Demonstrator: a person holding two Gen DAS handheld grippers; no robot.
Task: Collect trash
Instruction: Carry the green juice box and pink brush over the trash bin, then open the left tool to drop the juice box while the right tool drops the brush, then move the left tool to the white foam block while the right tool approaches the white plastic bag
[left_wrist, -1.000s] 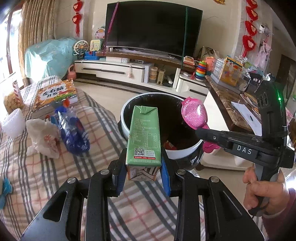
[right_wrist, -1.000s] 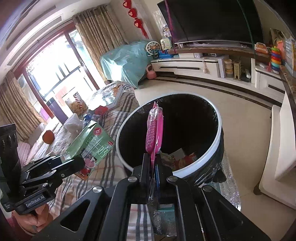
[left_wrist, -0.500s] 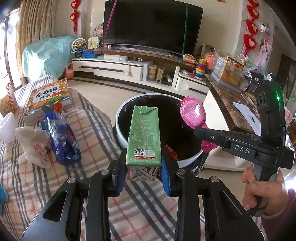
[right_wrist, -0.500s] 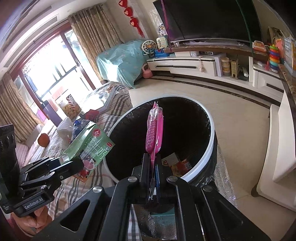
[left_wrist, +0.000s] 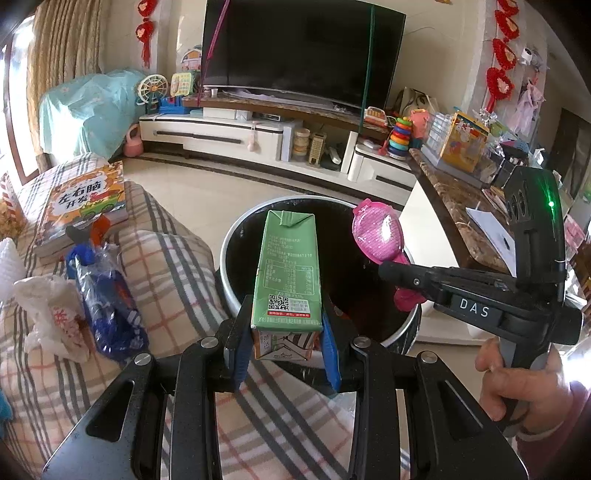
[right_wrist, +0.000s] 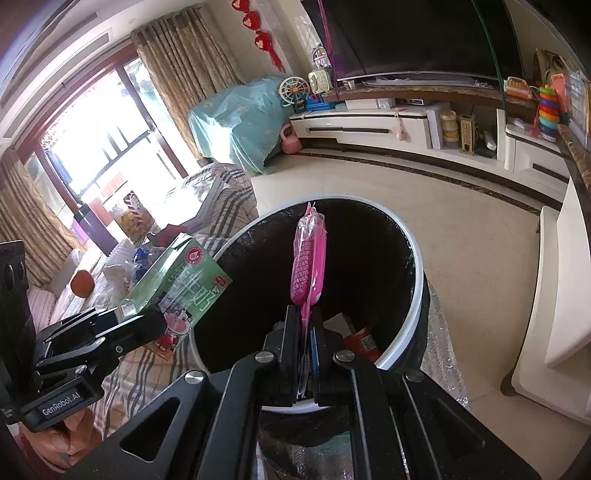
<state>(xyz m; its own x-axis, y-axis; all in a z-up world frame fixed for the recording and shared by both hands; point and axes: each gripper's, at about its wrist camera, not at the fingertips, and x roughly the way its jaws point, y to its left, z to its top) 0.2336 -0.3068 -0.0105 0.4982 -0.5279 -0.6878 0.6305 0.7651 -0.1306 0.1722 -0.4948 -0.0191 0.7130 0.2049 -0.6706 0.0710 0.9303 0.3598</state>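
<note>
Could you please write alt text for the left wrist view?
The left claw grips a green carton over a black-lined bin, while the right claw holds a pink wrapper beside it. A checked cloth at left carries more trash.

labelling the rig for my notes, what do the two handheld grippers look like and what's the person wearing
Both grippers are matte black with silver pivot screws and blue finger pads. The right gripper bears "DAS" and a green light; the left gripper reads "GenRobot.AI". A dusky pink sleeve shows at the wrist.
</note>
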